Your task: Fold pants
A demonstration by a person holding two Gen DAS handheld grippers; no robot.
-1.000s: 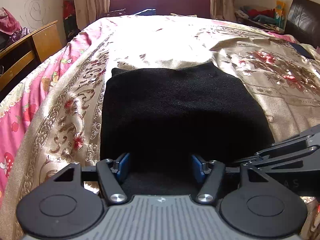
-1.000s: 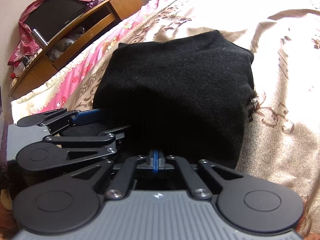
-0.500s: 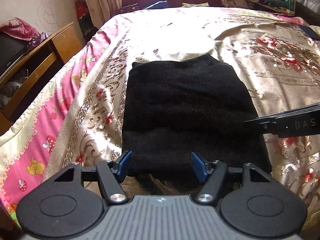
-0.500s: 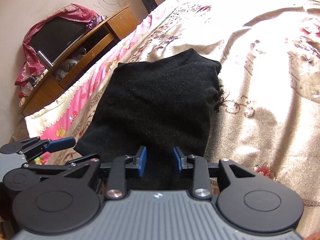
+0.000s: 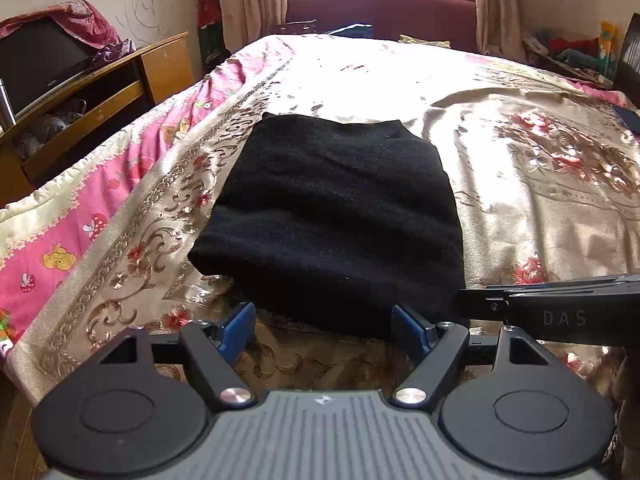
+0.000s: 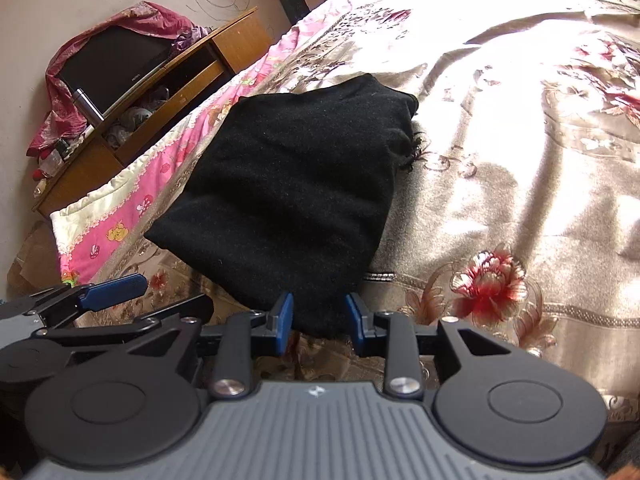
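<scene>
Black knit pants, folded into a compact rectangle, lying flat near the floral satin bedspread's edge; left gripper just widened, right gripper parted, both empty, evidently releasing the finished fold.

A home bedroom: a bed with a floral gold bedspread lies ahead of the grippers, curtains hang at the window beyond, a wooden TV cabinet stands left.
</scene>
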